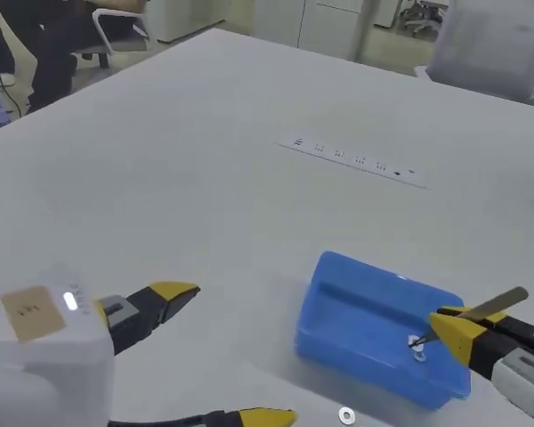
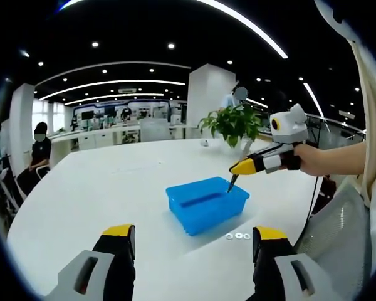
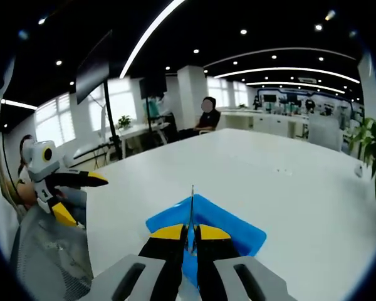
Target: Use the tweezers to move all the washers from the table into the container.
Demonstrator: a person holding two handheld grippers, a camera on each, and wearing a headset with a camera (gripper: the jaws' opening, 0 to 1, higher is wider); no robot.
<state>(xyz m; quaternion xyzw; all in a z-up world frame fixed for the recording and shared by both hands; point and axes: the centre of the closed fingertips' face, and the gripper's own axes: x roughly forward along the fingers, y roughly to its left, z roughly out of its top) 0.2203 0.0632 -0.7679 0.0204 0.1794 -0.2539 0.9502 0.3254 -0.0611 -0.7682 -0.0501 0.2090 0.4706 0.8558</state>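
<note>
Jaws clamp tweezers [image 3: 192, 210] over container [image 3: 241, 233], left gripper view: three washers [image 2: 238, 236]

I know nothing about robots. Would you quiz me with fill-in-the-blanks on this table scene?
1. The container is coloured ___.
2. The right gripper is shut on the ___.
3. The left gripper has its jaws ___.
4. Some washers lie on the ___.
Missing words: blue; tweezers; open; table.
</note>
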